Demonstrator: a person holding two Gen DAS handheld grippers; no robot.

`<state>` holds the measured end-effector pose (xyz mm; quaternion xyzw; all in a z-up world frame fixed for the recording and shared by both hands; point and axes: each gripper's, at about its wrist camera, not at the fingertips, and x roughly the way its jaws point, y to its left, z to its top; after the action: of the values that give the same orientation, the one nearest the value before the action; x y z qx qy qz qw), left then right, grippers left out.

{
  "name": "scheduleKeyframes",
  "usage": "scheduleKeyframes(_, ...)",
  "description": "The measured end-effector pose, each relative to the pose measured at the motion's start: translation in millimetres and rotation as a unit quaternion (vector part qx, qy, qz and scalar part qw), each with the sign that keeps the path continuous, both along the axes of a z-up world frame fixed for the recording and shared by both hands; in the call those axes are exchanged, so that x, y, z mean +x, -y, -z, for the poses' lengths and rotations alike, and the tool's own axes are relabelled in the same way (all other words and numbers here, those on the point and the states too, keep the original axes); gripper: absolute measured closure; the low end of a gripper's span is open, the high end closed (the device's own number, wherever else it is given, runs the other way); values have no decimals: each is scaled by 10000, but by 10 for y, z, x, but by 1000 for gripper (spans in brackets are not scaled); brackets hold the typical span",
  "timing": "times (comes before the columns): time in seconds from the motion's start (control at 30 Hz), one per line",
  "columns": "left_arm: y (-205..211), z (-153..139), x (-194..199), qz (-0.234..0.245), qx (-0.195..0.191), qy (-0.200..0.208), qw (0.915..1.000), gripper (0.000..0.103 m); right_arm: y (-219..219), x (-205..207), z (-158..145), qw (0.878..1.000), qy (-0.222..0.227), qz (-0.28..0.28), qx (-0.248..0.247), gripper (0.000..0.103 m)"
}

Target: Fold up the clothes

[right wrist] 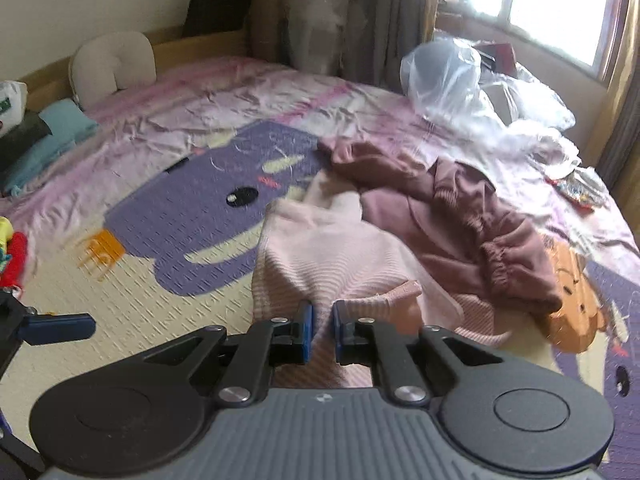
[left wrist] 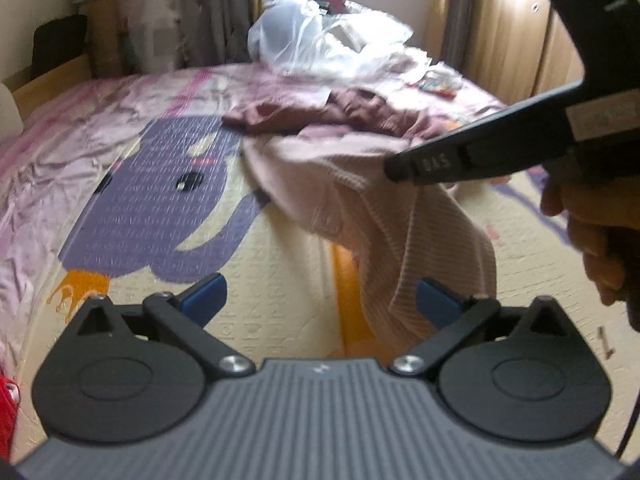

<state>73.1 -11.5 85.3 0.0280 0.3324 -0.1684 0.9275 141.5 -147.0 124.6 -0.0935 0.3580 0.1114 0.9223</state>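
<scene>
A pale pink ribbed sweater (right wrist: 332, 252) lies on the bed, and one part of it is lifted. My right gripper (right wrist: 322, 320) is shut on a bunch of its fabric, with the blue pads pinching the knit. In the left wrist view the right gripper (left wrist: 394, 168) comes in from the right with the pink sweater (left wrist: 400, 232) draped down from its tip. My left gripper (left wrist: 320, 302) is wide open and low over the sheet. The hanging fold sits just by its right finger (left wrist: 436, 304), which does not press on it. A maroon garment (right wrist: 440, 208) lies crumpled behind the sweater.
The bed sheet (right wrist: 192, 240) carries a large purple cartoon print. Clear plastic bags (right wrist: 460, 76) are piled at the far end under the window. A cream pillow (right wrist: 112, 64) and folded blue cloth (right wrist: 60, 128) sit far left. A wardrobe (left wrist: 512, 32) stands right.
</scene>
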Motion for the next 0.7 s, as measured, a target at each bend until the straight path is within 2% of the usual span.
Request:
scheduleKeyframes(0.2,-27,-175,-162,237,-203,198,9993,0,17,-137,-334,9997,229,-20,116,93)
scheduleKeyframes(0.4,-5,-292,-292,316,-213,333,9987,0,-45,-275,-630,9988,470,-98,77,93)
scheduleKeyframes(0.7,-55,-357,-351,264,-197,339,9989,0,-146,-371,-832,9980,623,-92,0,93)
